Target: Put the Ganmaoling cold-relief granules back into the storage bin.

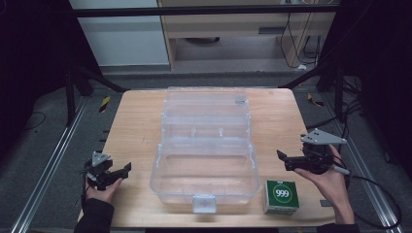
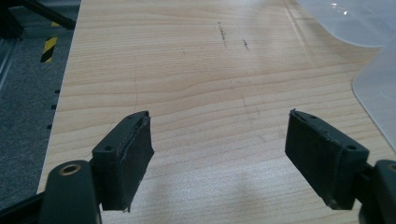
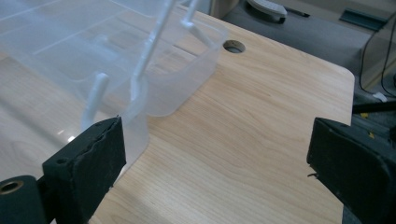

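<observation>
at the left of the high view, the left tongs [image 1: 119,171] sit in a hand just above the wooden bench [image 1: 136,126], jaws spread wide with nothing between them. in the left gripper view only bare wood lies between the pads, and the edge of the clear plastic box [image 2: 373,70] shows off to the right.

the clear plastic box [image 1: 206,150] stands open in the middle of the bench, its lid tipped back and a tray raised on thin arms.

just right of its front corner sits a small green carton [image 1: 282,196] marked 999.

the right tongs [image 1: 284,160] are held above the bench near the carton, apart from it, jaws wide and holding nothing; the box stands between the two tongs.
</observation>
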### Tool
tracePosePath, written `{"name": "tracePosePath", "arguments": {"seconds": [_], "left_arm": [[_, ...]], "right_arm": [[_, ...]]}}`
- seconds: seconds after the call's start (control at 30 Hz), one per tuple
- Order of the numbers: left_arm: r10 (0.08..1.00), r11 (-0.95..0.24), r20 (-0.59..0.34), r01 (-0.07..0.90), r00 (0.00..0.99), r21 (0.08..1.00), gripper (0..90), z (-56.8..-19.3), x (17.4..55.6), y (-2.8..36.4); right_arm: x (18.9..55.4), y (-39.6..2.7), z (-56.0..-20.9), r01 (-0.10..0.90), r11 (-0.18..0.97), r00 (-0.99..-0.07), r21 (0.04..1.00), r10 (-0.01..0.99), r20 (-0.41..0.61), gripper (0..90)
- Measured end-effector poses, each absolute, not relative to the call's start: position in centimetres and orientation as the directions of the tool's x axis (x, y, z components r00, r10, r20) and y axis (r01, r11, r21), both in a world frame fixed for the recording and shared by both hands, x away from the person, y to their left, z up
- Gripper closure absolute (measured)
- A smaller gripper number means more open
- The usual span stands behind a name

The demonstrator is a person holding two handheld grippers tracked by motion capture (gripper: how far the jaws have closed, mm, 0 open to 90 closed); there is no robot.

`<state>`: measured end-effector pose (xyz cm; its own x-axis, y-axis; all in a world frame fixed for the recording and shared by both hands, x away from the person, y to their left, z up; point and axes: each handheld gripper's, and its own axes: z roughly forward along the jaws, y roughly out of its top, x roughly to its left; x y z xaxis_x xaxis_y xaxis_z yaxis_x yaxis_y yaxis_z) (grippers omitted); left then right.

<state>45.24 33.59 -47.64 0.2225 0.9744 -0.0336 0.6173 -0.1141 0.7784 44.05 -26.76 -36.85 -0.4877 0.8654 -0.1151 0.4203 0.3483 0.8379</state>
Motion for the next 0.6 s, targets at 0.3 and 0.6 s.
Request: {"name": "tracePosePath", "arguments": {"seconds": [0.3, 0.6], "left_arm": [[0.973, -0.124, -0.029, 0.623, 0.230, 0.773, 22.3, -47.8, 45.3, 33.4], [0.972, -0.129, -0.028, 0.627, 0.235, 0.768, 22.3, -47.9, 45.3, 33.3]], "right_arm": [[43.8, -26.3, -35.5, 0.416, 0.475, -0.608, 0.775, 0.779, -0.151, 4.0], [43.2, -26.0, -35.3, 0.400, 0.565, -0.686, 0.722, 0.707, -0.172, 3.9]]}}
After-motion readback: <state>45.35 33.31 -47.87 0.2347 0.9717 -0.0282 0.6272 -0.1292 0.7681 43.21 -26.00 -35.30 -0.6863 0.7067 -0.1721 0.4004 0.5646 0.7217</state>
